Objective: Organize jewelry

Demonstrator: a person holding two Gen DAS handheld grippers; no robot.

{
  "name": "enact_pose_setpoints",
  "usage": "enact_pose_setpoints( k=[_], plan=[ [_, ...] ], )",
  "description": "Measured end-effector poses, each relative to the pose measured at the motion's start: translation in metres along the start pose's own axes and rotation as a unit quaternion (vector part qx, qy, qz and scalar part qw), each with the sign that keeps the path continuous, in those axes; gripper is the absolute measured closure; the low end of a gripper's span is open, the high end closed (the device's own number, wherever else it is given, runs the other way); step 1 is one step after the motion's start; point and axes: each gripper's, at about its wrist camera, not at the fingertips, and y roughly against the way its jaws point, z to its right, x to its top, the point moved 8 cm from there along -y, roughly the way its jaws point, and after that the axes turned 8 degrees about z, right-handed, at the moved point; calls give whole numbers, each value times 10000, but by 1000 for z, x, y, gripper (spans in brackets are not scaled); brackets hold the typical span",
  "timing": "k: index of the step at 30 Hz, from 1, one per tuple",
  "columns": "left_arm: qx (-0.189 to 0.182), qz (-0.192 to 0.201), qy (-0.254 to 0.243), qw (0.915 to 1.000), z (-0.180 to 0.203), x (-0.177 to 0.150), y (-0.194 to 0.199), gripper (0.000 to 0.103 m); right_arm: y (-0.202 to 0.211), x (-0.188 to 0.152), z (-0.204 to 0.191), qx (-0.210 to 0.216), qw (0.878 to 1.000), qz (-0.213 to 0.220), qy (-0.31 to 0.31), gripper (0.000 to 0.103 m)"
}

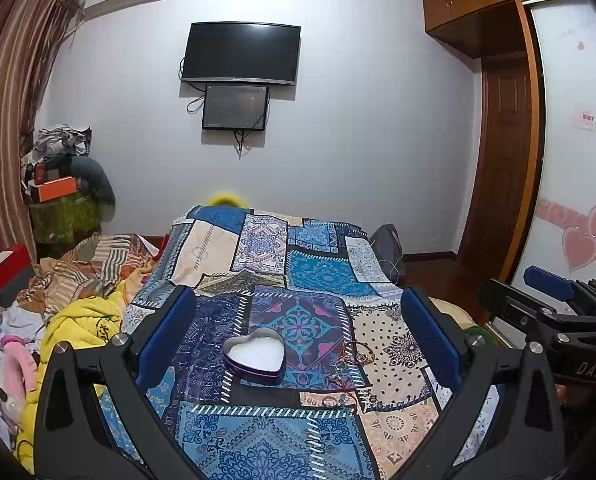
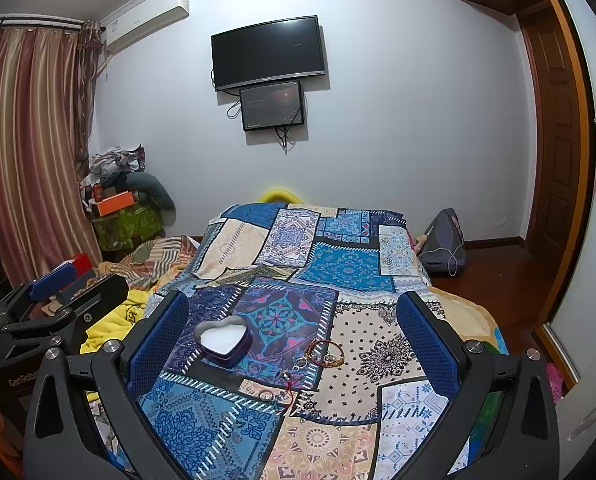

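Note:
A heart-shaped purple tin with white lining lies open on the patchwork bedspread; it also shows in the right wrist view. Just right of it lie a beaded bracelet, small rings and a red cord with rings. The bracelet and cord pieces show in the right wrist view too. My left gripper is open and empty, held above the tin. My right gripper is open and empty, held above the jewelry. The right gripper's side shows in the left wrist view.
Yellow blanket and striped bedding are piled left of the bedspread. A clutter stack stands in the far left corner. A grey bag sits on the wooden floor at the right. TVs hang on the far wall.

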Motion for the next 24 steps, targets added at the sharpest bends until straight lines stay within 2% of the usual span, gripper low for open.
enact_pose_setpoints(
  k=[24],
  plan=[
    [-10,-15,18,10000,-1,0,-1,0,1,1,-1,1,10000,1,17,0]
  ],
)
